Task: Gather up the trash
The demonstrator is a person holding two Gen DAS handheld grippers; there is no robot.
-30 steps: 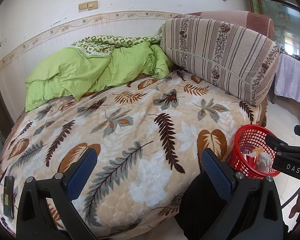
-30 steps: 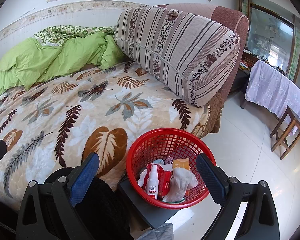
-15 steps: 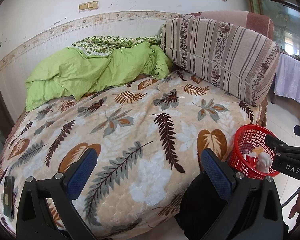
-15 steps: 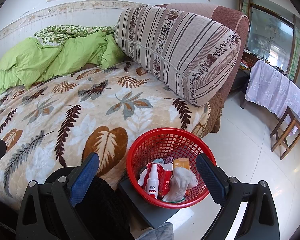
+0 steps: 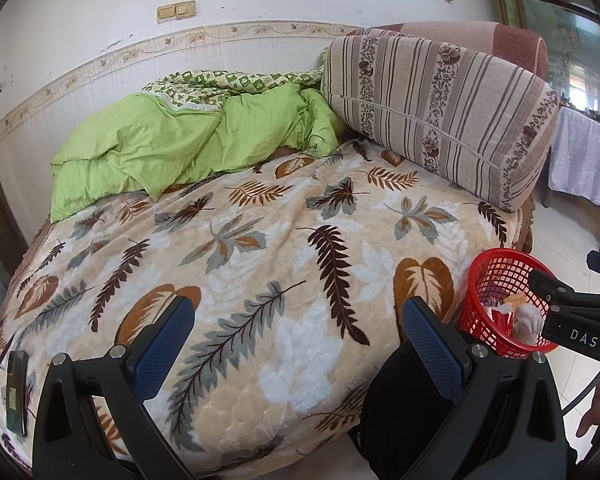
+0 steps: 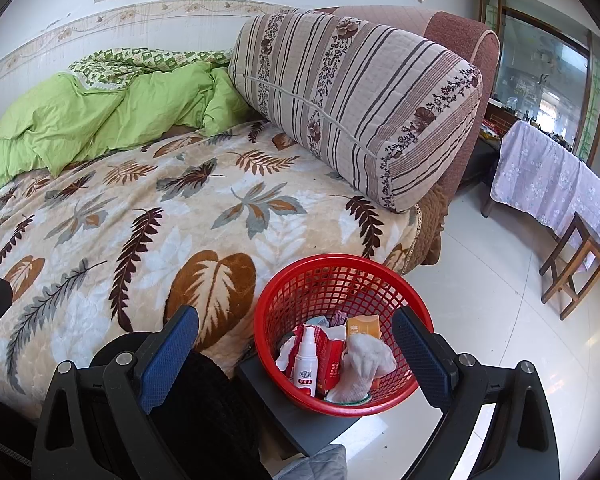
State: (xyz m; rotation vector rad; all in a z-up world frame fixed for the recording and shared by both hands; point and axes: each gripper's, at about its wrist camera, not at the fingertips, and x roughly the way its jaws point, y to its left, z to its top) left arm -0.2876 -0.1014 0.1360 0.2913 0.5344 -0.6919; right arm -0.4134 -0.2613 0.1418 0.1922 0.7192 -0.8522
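Observation:
A red mesh basket (image 6: 300, 280) stands on a dark stool beside the bed; it also shows in the left wrist view (image 5: 496, 276). It holds a white spray bottle (image 6: 306, 360), red packets, an orange box (image 6: 364, 326) and a crumpled white cloth (image 6: 366, 360). My right gripper (image 6: 296, 356) is open and empty, just above the basket's near side. My left gripper (image 5: 300, 344) is open and empty above the leaf-patterned blanket (image 5: 260, 240).
A green quilt (image 5: 180, 140) lies at the head of the bed, a striped bolster (image 5: 440, 112) on the right. A dark phone (image 5: 16, 392) lies at the blanket's left edge. A wooden stool (image 6: 576, 264) and a cloth-covered table (image 6: 552, 176) stand on the tiled floor.

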